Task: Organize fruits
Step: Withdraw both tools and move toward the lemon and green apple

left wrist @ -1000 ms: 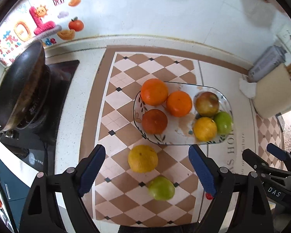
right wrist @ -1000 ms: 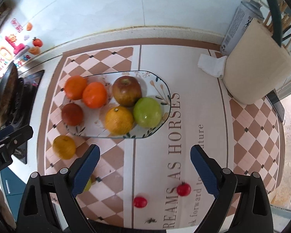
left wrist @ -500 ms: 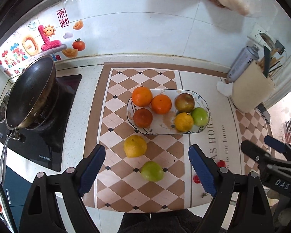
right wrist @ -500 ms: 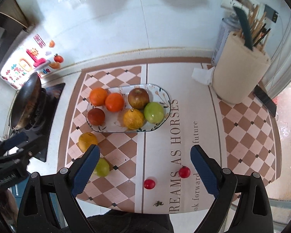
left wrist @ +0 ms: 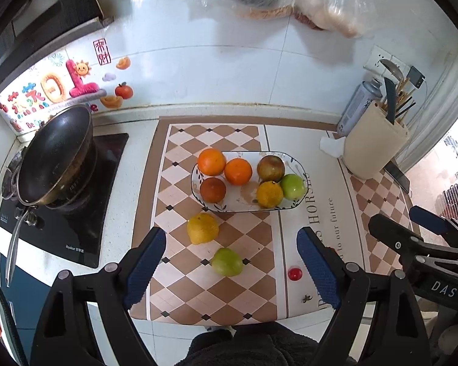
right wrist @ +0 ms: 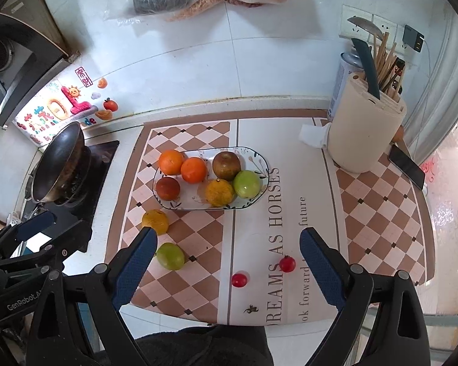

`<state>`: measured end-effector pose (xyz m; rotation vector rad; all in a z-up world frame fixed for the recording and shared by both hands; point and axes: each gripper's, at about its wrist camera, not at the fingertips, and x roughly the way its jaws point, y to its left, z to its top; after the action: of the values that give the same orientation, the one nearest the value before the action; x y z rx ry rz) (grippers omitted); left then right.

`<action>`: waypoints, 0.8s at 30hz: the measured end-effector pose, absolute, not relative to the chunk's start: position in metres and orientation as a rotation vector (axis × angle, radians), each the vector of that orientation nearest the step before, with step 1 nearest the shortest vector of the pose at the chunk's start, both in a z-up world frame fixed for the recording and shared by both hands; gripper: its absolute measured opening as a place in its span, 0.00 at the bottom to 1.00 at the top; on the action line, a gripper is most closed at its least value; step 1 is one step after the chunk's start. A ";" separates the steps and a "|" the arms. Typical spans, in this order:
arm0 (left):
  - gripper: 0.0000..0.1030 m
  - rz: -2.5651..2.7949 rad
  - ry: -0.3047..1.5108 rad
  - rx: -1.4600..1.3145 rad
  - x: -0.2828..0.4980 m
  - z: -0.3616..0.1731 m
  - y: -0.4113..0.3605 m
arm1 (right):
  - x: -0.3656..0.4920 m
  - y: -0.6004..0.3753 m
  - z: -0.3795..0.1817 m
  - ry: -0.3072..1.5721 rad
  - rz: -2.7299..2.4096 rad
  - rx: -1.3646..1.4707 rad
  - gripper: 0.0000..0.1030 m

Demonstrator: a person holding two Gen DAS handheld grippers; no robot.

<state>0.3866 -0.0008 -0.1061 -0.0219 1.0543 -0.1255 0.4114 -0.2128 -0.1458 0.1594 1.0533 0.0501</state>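
Yellow fruit and green fruit between left claw pads, untouched.

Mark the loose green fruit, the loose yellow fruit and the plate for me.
loose green fruit [left wrist: 227, 261], left wrist view, middle of its top.
loose yellow fruit [left wrist: 202, 228], left wrist view, its centre.
plate [right wrist: 257, 160], right wrist view, bare right rim.

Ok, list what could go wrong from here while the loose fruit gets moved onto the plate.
1. The plate already holds six fruits packed together; adding the yellow citrus and green fruit could knock one over its low rim.
2. The two small red fruits sit near the mat's front edge and could roll off the counter if nudged.
3. Both tongs, left and right, hang open close together and could collide.
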 end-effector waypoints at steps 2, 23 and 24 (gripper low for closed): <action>0.85 -0.127 1.049 -0.020 0.385 -0.104 -0.002 | 0.410 -0.213 -0.144 1.051 0.051 0.161 0.94; 0.97 0.258 1.252 0.072 0.427 -0.221 0.070 | 0.485 -0.135 -0.349 1.449 0.356 0.281 0.93; 0.97 0.270 1.270 0.074 0.427 -0.228 0.073 | 0.489 -0.126 -0.362 1.471 0.376 0.285 0.93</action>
<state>0.4273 0.0728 -0.2278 0.0740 1.2703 0.2703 0.4887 -0.1264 -0.3623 0.2846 1.4708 0.3757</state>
